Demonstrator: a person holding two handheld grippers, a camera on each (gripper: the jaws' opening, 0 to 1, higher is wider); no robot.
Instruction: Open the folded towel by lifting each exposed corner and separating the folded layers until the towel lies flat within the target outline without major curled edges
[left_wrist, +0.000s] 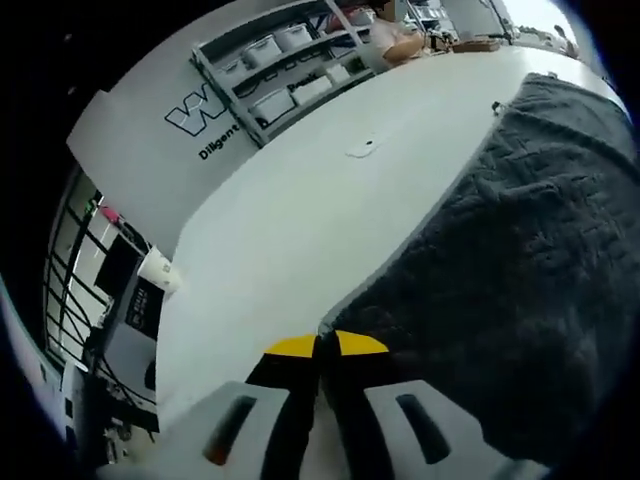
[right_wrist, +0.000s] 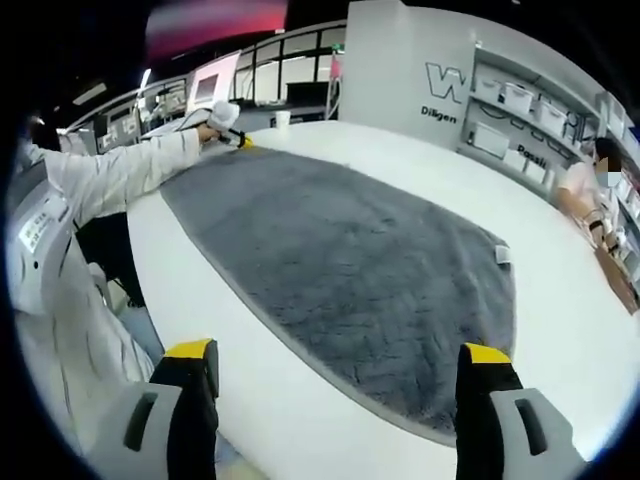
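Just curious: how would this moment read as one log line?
left tool: shut on towel corner | right tool: open | towel: spread flat on table

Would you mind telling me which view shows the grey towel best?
The right gripper view: the grey towel lies spread nearly whole across the white table. The left gripper view gives a close-up of one corner pinched by the left gripper.

White table (left_wrist: 300, 230), wall shelving (left_wrist: 275, 60) holding bins (far side), paper cup (right_wrist: 283, 118).
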